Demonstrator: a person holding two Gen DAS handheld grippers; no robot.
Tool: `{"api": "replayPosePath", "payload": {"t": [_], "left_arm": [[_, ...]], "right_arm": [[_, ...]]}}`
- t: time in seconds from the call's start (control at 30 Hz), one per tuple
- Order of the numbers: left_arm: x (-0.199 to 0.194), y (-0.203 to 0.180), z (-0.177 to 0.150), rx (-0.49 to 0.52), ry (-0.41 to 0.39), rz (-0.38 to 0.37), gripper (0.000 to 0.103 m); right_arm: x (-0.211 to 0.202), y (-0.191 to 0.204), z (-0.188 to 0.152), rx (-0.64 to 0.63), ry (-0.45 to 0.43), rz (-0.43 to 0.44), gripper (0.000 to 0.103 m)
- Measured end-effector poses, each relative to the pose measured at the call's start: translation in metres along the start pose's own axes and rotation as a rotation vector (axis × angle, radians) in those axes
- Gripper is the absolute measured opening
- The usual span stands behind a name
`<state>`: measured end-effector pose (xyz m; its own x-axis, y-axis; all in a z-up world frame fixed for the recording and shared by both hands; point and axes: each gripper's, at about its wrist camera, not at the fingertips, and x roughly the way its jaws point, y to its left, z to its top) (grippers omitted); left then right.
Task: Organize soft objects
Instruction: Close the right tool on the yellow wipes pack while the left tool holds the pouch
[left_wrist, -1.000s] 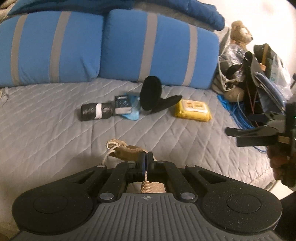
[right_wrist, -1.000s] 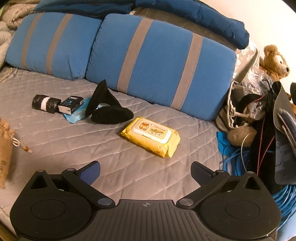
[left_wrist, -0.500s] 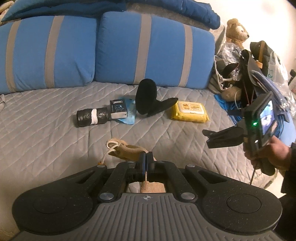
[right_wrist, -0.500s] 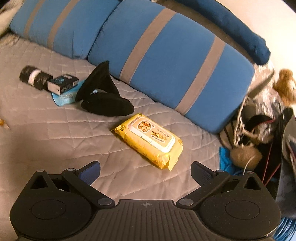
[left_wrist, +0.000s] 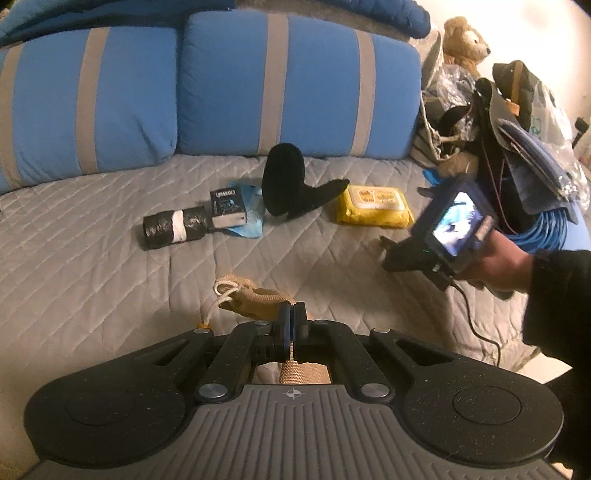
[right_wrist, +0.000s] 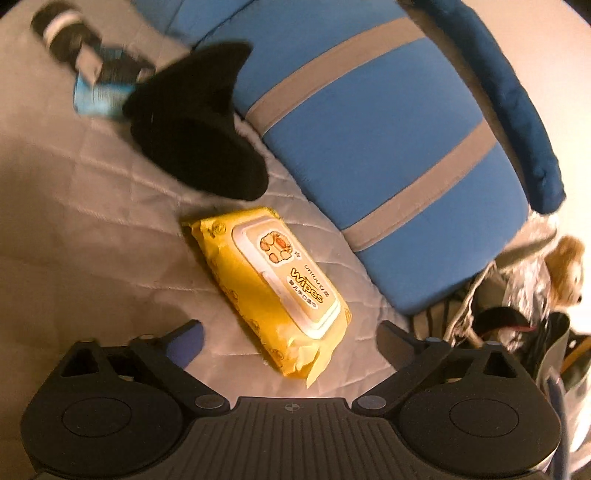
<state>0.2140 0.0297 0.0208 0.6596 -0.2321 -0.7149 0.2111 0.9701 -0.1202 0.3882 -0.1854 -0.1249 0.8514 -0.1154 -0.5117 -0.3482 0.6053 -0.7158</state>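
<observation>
My left gripper (left_wrist: 291, 314) is shut on a tan burlap drawstring pouch (left_wrist: 255, 299), low over the grey quilted bed (left_wrist: 92, 280). A yellow wipes pack (right_wrist: 273, 288) lies on the quilt. My right gripper (right_wrist: 290, 332) hovers close over the pack's near end, jaws wide and closing, and the pads are clear of it. In the left wrist view the pack (left_wrist: 373, 206) sits past a person's hand (left_wrist: 495, 266) holding that gripper. A floppy black soft item (left_wrist: 291, 188) lies left of the pack.
A black roll with a white band (left_wrist: 173, 229), a small dark box (left_wrist: 227, 206) and a light blue packet (left_wrist: 251, 221) lie mid-bed. Two blue striped pillows (left_wrist: 295, 92) line the back. A teddy bear (left_wrist: 465, 40), bags and a blue cable coil (left_wrist: 546, 232) crowd the right side.
The right gripper has come down and forward to the wipes pack and rolled, so the scene tilts in its view. The left gripper and pouch have stayed put.
</observation>
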Motion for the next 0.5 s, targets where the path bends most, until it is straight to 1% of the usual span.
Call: {"api": "replayPosePath", "payload": {"t": [0.17,0.23,0.4,0.47,0.5], "left_arm": [[0.008,-0.004,-0.001,0.016,0.033,-0.01,0.001],[0.011,-0.005,-0.001,0.018,0.041,-0.015,0.001],[0.012,-0.004,0.0,0.012,0.044,-0.024,0.001],[0.014,-0.004,0.001,0.004,0.052,-0.023,0.001],[0.015,-0.004,0.001,0.003,0.056,-0.022,0.001]], "right_arm": [[0.019,0.011,0.008,-0.082,-0.023,-0.063,0.094],[0.026,0.011,0.012,-0.089,-0.016,-0.061,0.092],[0.037,0.004,0.016,-0.054,0.011,-0.033,0.087],[0.041,0.001,0.018,-0.037,0.025,0.002,0.072],[0.043,0.003,0.018,-0.043,0.04,0.01,0.058]]}}
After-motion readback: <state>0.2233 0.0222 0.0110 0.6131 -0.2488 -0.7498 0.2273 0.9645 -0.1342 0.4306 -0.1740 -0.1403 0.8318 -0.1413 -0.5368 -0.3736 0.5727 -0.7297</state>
